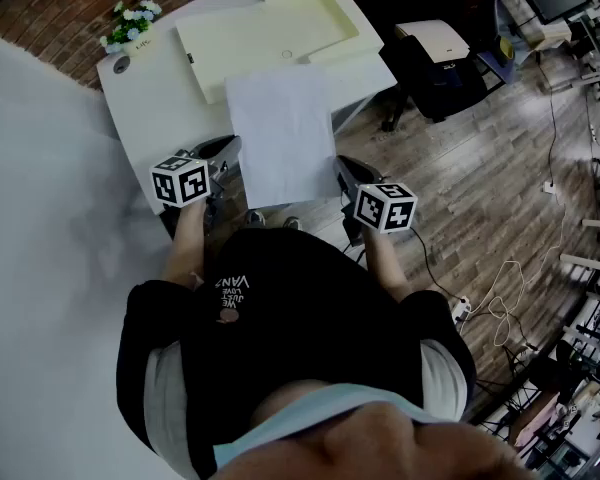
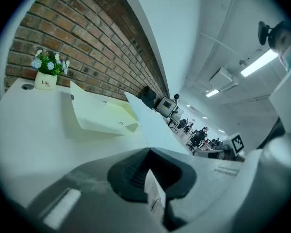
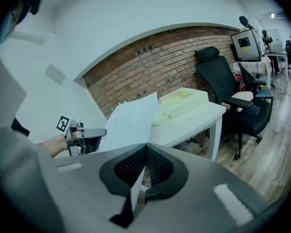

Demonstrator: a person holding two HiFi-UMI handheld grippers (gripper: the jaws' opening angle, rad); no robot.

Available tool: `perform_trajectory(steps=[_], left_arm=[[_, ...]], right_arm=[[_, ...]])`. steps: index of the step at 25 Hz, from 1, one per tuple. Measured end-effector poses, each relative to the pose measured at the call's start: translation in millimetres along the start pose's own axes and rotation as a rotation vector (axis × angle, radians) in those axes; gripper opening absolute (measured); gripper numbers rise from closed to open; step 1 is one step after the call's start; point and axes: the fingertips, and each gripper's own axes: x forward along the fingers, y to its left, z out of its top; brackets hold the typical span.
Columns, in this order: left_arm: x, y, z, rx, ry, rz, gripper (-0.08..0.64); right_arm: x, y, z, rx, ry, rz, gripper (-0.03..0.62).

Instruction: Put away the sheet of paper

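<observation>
Both grippers are pressed shut on the same sheet. The left gripper (image 1: 230, 152) pinches its near left corner and the right gripper (image 1: 342, 168) its near right corner. Each gripper view shows a thin white edge caught where the dark ribbed pads meet, for the left gripper (image 2: 148, 150) and the right gripper (image 3: 146, 145).

The sheet of paper (image 1: 285, 133) runs forward from the two pinches, so the jaws hold its near short edge and its long axis points away from the person. It is held in the air, not lying flat. In the right gripper view it rises from the jaws as a slanted white plane (image 3: 131, 118) above the white table (image 1: 150, 98).

Beyond its far edge lies the pale yellow document folder (image 1: 270, 28), spread open on the table. In the head view the sheet's far end just overlaps the folder's near rim — whether they touch cannot be told.

The folder therefore sits straight ahead along the sheet's own length, and neither hand looks clearly nearer to it. The coming move likely needs both to travel forward together, keeping the sheet square to the opening — a lag on one side would skew it.

At the table's far corner stands a small flower pot (image 1: 130, 23).
</observation>
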Motion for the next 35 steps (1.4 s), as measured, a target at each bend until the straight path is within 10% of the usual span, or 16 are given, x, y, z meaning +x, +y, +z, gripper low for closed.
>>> perform_trajectory(steps=[19, 35], left_arm=[[7.7, -22.4, -18.3, -0.013, -0.032, 0.02, 0.0], [28.9, 30.5, 40.8, -0.017, -0.043, 0.004, 0.0]], right_arm=[[-20.3, -15.1, -9.1, 0.008, -0.01, 0.047, -0.002], [42.6, -19.6, 45.3, -0.003, -0.022, 0.03, -0.002]])
